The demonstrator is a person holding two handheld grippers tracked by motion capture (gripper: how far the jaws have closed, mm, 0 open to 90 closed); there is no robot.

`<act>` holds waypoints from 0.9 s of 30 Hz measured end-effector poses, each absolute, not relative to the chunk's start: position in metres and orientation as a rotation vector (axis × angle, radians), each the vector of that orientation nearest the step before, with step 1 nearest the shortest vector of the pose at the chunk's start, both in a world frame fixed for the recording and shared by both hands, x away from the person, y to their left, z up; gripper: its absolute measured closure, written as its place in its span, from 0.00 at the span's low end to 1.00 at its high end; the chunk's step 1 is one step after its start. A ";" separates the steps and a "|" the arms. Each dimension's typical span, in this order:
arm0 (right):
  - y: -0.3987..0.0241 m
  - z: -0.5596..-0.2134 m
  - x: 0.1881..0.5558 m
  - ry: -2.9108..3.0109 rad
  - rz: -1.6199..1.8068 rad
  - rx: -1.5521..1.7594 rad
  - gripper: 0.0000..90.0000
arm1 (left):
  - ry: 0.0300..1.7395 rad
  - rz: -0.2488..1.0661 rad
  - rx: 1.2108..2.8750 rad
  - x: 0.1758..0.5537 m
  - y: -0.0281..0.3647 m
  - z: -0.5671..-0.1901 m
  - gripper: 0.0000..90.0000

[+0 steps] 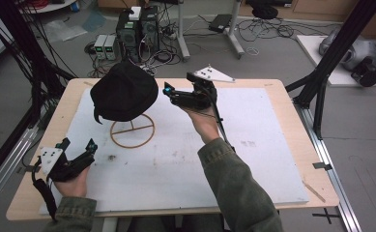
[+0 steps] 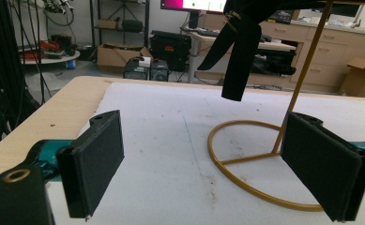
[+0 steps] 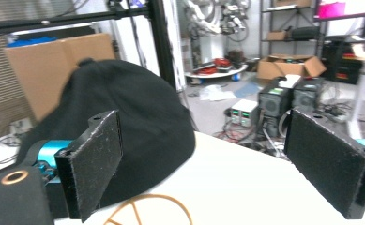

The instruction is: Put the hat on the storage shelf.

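On its gold stand (image 1: 132,129), the black cap (image 1: 123,91) rests, right tool (image 1: 168,92) gaping beside.

Left gripper (image 2: 208,173) low over the white mat (image 2: 171,131), facing the gold wire stand (image 2: 260,164)

Its two black jaws stood wide apart with nothing between them. The stand's ring base lay flat on the mat just beyond the jaws, its slanted rod rising up and away; a black strap (image 2: 236,51) of the cap hung above the ring's near side. Behind the stand were desks, boxes and a monitor (image 2: 194,4).
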State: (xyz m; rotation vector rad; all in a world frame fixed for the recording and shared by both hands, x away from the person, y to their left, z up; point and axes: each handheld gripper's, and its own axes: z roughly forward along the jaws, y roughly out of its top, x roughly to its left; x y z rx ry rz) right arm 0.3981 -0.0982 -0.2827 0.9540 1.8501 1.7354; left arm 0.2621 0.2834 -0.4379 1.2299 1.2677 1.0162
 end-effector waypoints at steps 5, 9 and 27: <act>-0.120 -0.291 0.392 1.811 1.701 0.982 0.12 | 1.266 1.024 1.237 0.262 0.282 -0.438 0.16; -0.147 -0.303 0.380 1.752 1.631 1.016 0.12 | 1.261 1.036 1.246 0.263 0.280 -0.438 0.16; -0.234 -0.352 0.341 1.488 1.393 1.140 0.13 | 1.261 1.051 1.244 0.266 0.278 -0.438 0.16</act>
